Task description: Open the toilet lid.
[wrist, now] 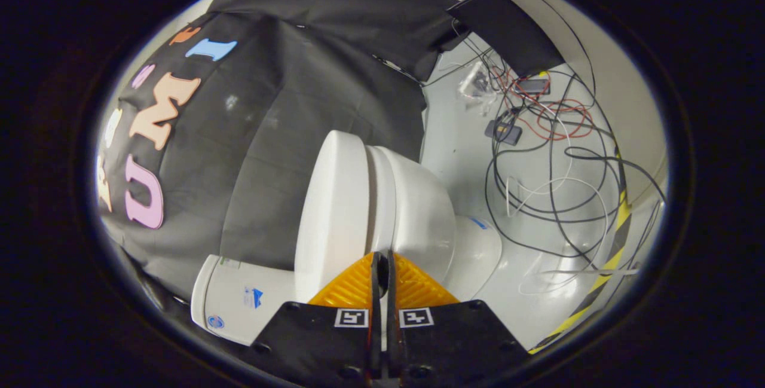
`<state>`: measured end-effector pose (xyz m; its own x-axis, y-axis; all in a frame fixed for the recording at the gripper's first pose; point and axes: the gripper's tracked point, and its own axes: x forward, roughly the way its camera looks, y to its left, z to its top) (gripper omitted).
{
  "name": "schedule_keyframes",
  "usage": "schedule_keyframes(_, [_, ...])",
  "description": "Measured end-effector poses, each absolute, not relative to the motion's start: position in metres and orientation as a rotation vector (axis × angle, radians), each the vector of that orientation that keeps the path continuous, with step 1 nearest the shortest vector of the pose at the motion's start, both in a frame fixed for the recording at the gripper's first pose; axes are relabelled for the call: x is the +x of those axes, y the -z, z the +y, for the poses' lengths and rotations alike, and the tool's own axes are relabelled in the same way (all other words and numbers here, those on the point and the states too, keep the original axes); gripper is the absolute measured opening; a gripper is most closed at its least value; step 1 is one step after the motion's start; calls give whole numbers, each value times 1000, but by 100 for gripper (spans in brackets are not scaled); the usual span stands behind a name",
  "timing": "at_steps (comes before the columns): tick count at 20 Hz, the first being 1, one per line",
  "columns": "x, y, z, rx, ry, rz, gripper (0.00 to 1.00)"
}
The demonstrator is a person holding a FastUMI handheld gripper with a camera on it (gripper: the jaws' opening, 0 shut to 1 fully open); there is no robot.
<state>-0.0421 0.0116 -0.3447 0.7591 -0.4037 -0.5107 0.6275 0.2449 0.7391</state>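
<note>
**White toilet just ahead of nearly closed fingers**

White ceramic toilet (412, 208) is the landmark; the view is rolled, so it appears tipped on its side. The lid (331, 208) is down on the seat, seen edge-on as a broad white slab, with the bowl bulging out to one side of it. The tank (239, 304) sits at the hinge end of the lid, close to the black cloth wall (269, 107).

The gripper (382, 262) has its fingers almost together, only a thin slit between them, nothing held. The tips sit just in front of the lid/seat seam, pointing at it; can't tell if they touch the toilet.

On the far side of the bowl from the lid: white floor (460, 137) with a tangle of black, white and red cables (550, 155) and a small dark box (503, 132). A yellow-black hazard tape strip (603, 274) runs along the floor beyond the cables.
</note>
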Motion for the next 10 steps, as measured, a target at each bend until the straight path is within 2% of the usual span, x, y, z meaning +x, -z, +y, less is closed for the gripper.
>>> schedule_keyframes(10, [-30,284,23,978,659,177,1])
